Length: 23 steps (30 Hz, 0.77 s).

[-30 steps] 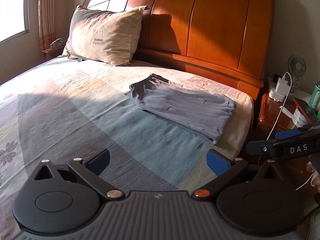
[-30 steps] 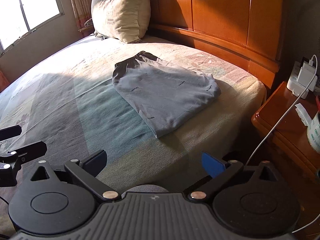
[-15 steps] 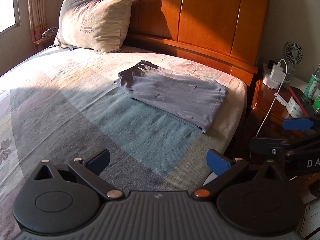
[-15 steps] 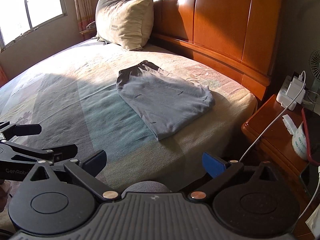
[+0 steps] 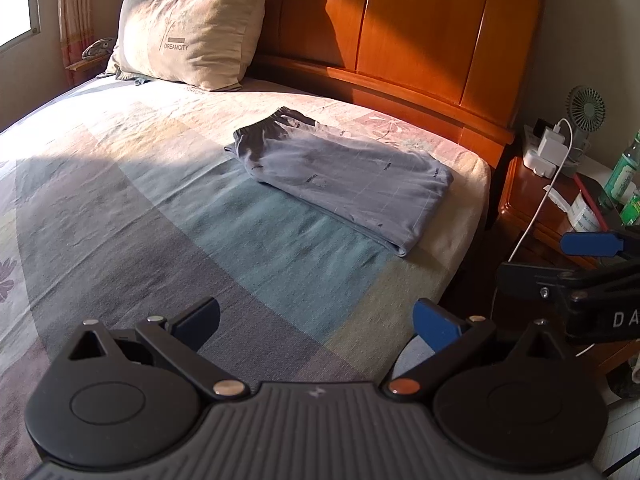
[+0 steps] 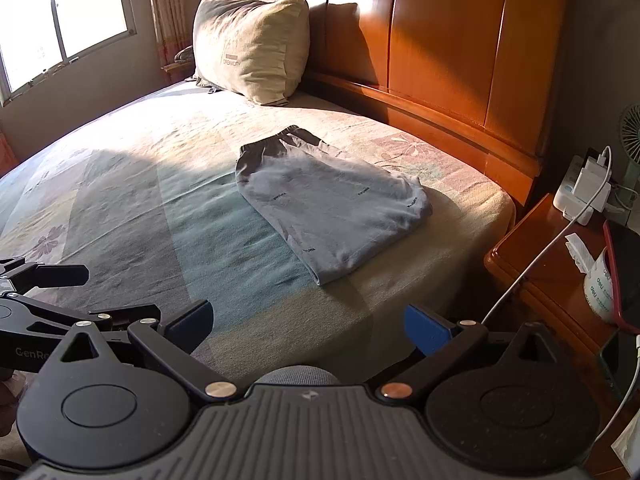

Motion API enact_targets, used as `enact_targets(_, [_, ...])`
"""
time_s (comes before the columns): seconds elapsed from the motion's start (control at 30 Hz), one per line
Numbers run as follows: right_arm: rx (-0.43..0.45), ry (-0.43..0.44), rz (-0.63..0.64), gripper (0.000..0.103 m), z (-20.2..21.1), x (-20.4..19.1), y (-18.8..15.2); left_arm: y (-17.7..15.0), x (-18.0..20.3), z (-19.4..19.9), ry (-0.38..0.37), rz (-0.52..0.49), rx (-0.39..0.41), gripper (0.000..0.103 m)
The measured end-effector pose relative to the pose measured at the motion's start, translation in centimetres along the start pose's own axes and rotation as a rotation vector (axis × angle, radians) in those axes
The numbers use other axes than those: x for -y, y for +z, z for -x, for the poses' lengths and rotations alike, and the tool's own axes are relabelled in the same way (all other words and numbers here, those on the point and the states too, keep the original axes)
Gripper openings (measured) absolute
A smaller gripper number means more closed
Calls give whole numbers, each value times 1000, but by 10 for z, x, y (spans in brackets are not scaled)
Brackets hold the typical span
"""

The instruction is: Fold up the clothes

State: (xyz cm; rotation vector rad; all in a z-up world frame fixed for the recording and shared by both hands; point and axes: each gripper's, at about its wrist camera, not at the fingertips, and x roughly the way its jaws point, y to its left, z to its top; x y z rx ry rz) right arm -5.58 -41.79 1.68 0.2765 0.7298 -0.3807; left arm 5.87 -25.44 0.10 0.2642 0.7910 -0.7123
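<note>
A grey garment (image 5: 340,180) (image 6: 332,208) lies folded into a flat rectangle on the bed (image 5: 140,208) (image 6: 160,208), near the headboard and the right edge. My left gripper (image 5: 316,320) is open with nothing between its blue pads, held low over the bed's near corner, well short of the garment. My right gripper (image 6: 308,324) is open and empty too, beside the left one. Each gripper shows at the edge of the other's view.
A beige pillow (image 5: 188,32) (image 6: 252,48) leans on the wooden headboard (image 5: 420,40). A wooden nightstand (image 6: 552,272) at the right holds a charger with a white cable (image 6: 592,184), a fan (image 5: 586,106), bottles (image 5: 622,172) and a cup (image 6: 598,288). A window (image 6: 60,20) is at the left.
Both grippers have drawn back and swung right, away from the folded garment; more of the nightstand shows. The garment has not moved and both grippers stay open.
</note>
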Motion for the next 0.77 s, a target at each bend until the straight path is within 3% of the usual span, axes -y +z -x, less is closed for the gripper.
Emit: enact_targets(0.77, [0,1,-10,103,-2,3,0,-1,4,-6,-18,2,-16,102])
